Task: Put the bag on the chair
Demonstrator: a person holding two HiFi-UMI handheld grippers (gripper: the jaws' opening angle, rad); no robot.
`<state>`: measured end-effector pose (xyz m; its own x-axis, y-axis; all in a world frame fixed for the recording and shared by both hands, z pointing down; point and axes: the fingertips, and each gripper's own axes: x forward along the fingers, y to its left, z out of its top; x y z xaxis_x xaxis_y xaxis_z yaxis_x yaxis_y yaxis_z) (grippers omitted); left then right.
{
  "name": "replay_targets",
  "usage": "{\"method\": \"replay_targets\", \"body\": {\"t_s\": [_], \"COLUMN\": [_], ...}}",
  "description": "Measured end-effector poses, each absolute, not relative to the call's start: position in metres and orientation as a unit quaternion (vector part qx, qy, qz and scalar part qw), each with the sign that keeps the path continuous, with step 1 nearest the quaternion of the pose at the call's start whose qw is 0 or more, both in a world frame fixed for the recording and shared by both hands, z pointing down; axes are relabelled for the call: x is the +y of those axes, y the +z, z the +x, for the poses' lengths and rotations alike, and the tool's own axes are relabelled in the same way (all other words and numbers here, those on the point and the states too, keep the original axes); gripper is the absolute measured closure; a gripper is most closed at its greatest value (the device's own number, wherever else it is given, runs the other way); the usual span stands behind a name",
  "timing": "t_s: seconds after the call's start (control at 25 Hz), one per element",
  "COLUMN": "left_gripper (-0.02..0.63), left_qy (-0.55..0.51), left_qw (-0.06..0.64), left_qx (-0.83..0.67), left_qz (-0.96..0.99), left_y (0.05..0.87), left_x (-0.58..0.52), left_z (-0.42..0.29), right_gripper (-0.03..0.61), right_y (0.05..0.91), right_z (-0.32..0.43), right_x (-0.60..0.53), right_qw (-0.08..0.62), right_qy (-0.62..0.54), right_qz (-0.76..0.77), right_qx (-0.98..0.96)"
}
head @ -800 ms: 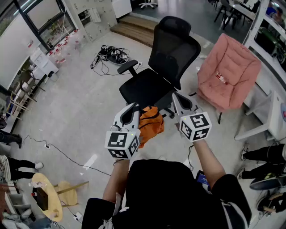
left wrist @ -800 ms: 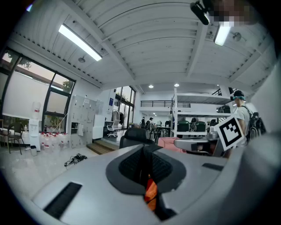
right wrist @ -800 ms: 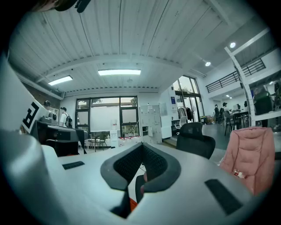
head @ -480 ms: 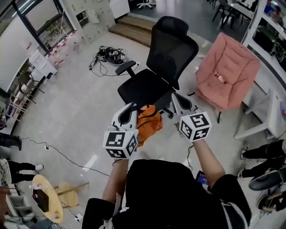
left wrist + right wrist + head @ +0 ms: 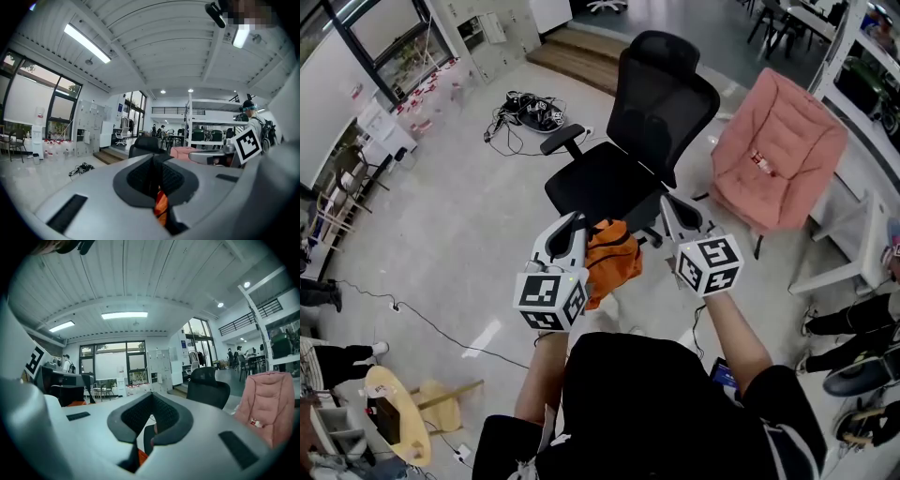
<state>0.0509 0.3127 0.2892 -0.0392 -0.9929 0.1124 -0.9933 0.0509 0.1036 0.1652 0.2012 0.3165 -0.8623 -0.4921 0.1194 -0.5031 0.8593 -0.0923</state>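
Observation:
In the head view the orange bag (image 5: pixel 610 263) hangs in the air between my two grippers, just in front of the black office chair (image 5: pixel 614 173) and below the level of its bare seat. My left gripper (image 5: pixel 570 232) is shut on the bag's left side. In the left gripper view orange fabric (image 5: pixel 161 207) shows right behind the closed pads. My right gripper (image 5: pixel 671 217) is at the bag's right, tips together. The right gripper view shows a dark strap (image 5: pixel 149 438) and orange fabric (image 5: pixel 141 457) caught behind the pads.
A pink padded chair (image 5: pixel 780 150) stands right of the office chair. A tangle of cables (image 5: pixel 528 112) lies on the floor behind it. A white desk (image 5: pixel 862 246) and seated people's legs (image 5: pixel 853 323) are at the right. A small wooden table (image 5: pixel 397 412) is at the lower left.
Both grippers and the bag have stayed almost where they were. The left gripper has drifted slightly left, and the chair sits a touch nearer in the view.

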Motion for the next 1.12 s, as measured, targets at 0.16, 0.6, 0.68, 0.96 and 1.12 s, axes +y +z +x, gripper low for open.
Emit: {"method": "replay_targets", "body": {"t_s": [0.16, 0.6, 0.68, 0.96, 1.12], "left_gripper": [0.607, 0.607, 0.607, 0.607, 0.607], "left_qy": [0.003, 0.002, 0.002, -0.003, -0.004], "left_qw": [0.082, 0.083, 0.085, 0.090, 0.094], "left_qx": [-0.718, -0.715, -0.714, -0.703, -0.694], "left_qz": [0.691, 0.694, 0.695, 0.706, 0.714], "left_y": [0.290, 0.282, 0.282, 0.273, 0.272], "left_x": [0.300, 0.243, 0.230, 0.187, 0.165], "left_z": [0.039, -0.009, -0.019, -0.062, -0.091], "right_gripper": [0.577, 0.577, 0.578, 0.577, 0.577], "right_y": [0.317, 0.323, 0.323, 0.317, 0.318], "right_z": [0.150, 0.100, 0.091, 0.051, 0.024], "right_x": [0.188, 0.127, 0.114, 0.075, 0.054], "right_qw": [0.049, 0.061, 0.063, 0.071, 0.078], "right_qy": [0.063, 0.073, 0.075, 0.076, 0.076], "right_qz": [0.258, 0.267, 0.270, 0.281, 0.290], "right_qx": [-0.963, -0.959, -0.958, -0.954, -0.951]}}
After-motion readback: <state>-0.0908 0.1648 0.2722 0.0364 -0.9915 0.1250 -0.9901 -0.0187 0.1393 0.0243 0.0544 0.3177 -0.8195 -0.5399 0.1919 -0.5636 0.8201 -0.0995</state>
